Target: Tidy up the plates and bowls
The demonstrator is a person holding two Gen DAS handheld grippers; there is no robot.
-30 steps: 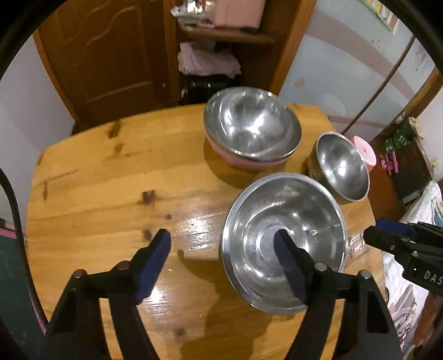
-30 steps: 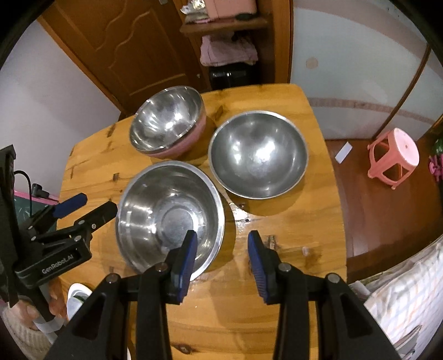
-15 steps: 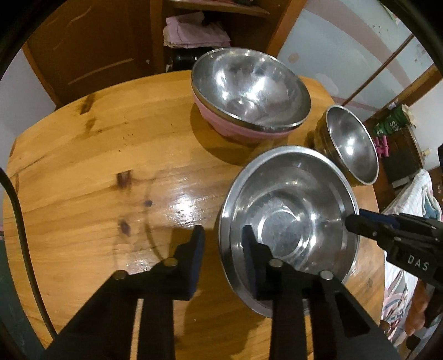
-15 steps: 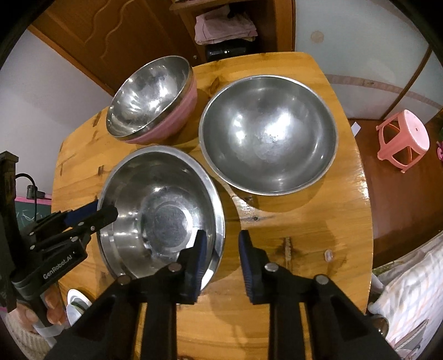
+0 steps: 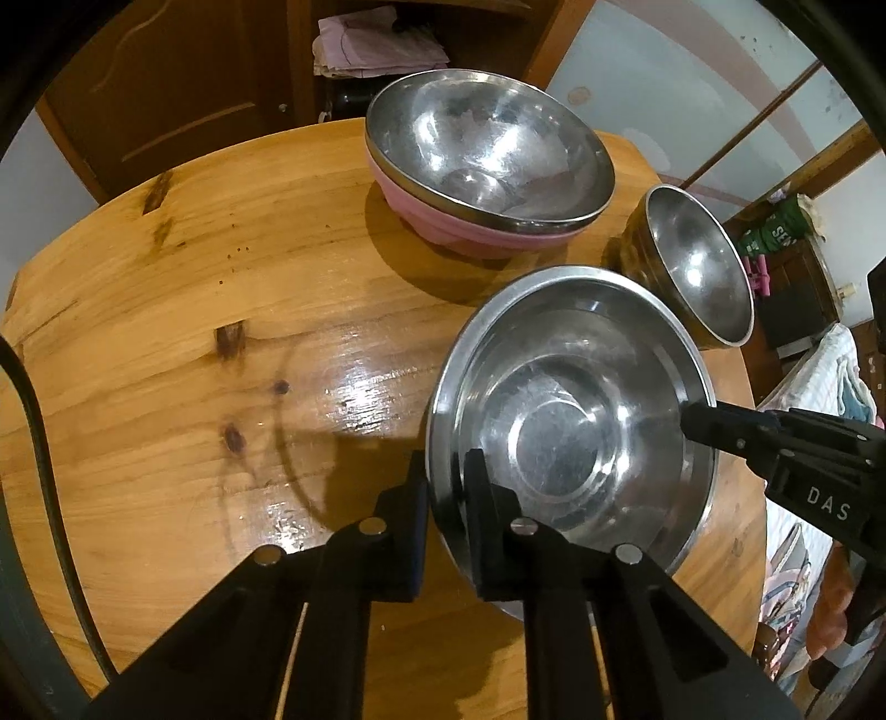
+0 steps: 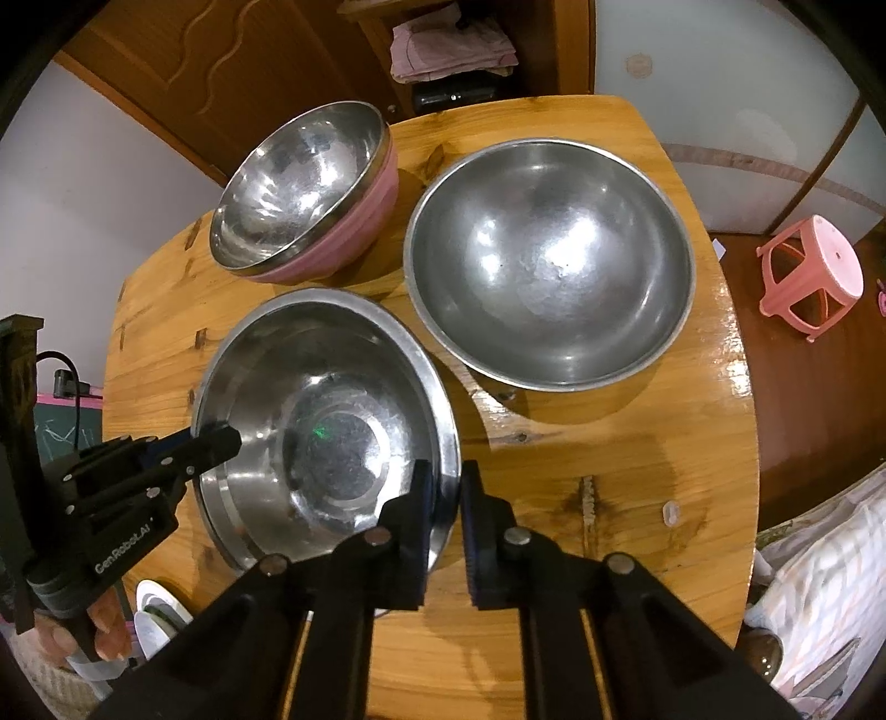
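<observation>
A wide flat-bottomed steel bowl is near the front of the wooden table. My left gripper is shut on its left rim; it also shows in the right wrist view. My right gripper is shut on the opposite rim and shows in the left wrist view. A steel bowl nested in a pink bowl stands at the back. A deep round steel bowl stands at the back right.
Behind the table are a wooden door and a shelf with folded cloth. A pink stool stands on the floor to the right. White dishes lie low at the left. Striped fabric lies right of the table.
Both grippers have closed onto opposite rims of the flat-bottomed bowl. Both cameras have moved in closer to the table and the bowl now looks slightly tilted.
</observation>
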